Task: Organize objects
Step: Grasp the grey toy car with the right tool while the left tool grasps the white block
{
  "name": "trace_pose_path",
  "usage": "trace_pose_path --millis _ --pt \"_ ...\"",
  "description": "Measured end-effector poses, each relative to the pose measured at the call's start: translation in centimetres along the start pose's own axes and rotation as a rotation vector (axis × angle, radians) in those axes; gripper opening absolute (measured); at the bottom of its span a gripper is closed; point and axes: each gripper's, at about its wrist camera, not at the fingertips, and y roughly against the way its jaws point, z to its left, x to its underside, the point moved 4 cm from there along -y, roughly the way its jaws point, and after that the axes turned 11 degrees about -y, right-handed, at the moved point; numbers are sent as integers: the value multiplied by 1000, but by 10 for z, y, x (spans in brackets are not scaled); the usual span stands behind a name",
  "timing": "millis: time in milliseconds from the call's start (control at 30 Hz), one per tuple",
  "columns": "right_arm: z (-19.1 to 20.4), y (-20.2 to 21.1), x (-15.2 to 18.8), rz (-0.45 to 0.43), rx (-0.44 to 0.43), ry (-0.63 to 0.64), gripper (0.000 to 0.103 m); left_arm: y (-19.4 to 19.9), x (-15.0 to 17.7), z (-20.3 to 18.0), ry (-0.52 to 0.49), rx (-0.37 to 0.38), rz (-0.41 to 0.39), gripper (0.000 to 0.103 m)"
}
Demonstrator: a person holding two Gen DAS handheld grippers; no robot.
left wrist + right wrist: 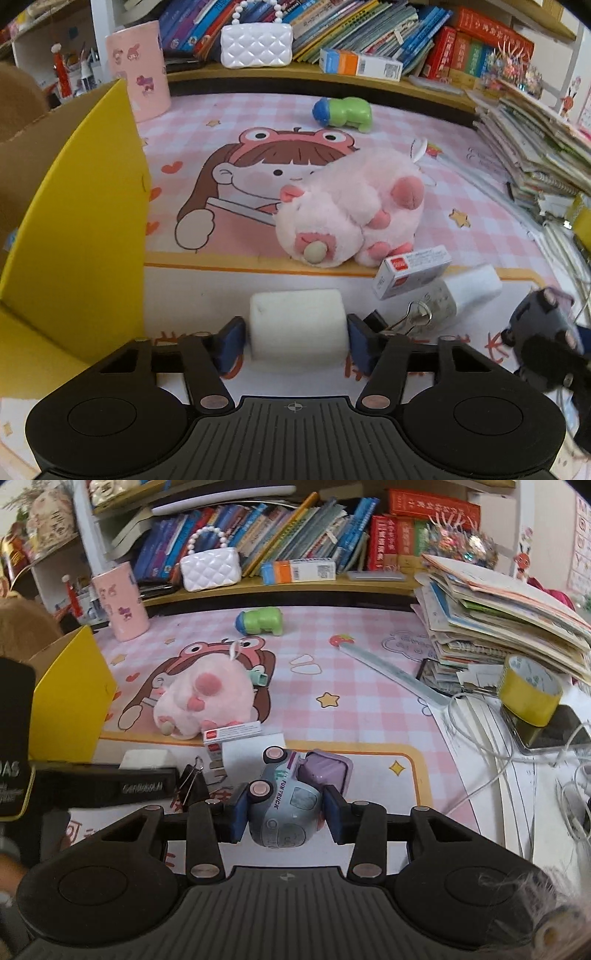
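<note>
My left gripper (295, 341) is shut on a white foam block (298, 323) just above the desk mat, beside the yellow cardboard box (92, 221) on its left. My right gripper (286, 818) is shut on a grey-blue toy truck (286, 805) marked FUN TRUCK, held low over the mat. A pink plush pig (351, 206) lies on the mat ahead; it also shows in the right wrist view (203, 701). A small white-and-red carton (410, 271) and a white bottle (461, 291) lie right of the block.
A green-and-blue toy (341, 112) lies at the back of the mat. A pink cup (138, 70), a white quilted purse (256, 44) and books line the shelf. A paper stack (509, 616), yellow tape roll (528, 694), cables, a purple case (327, 771) and binder clip (192, 775) sit nearby.
</note>
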Motion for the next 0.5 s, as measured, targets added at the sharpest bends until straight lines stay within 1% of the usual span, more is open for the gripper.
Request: trace_pose_path --millis 100,300,500 --pt "1 0 2 10 3 3 39 4 0 0 -6 1 -4 45" --pt "6 -1 9 33 9 -17 39 39 5 12 7 41 -56 44" --pt "24 7 20 41 1 -12 40 76 18 22 15 86 -113 44"
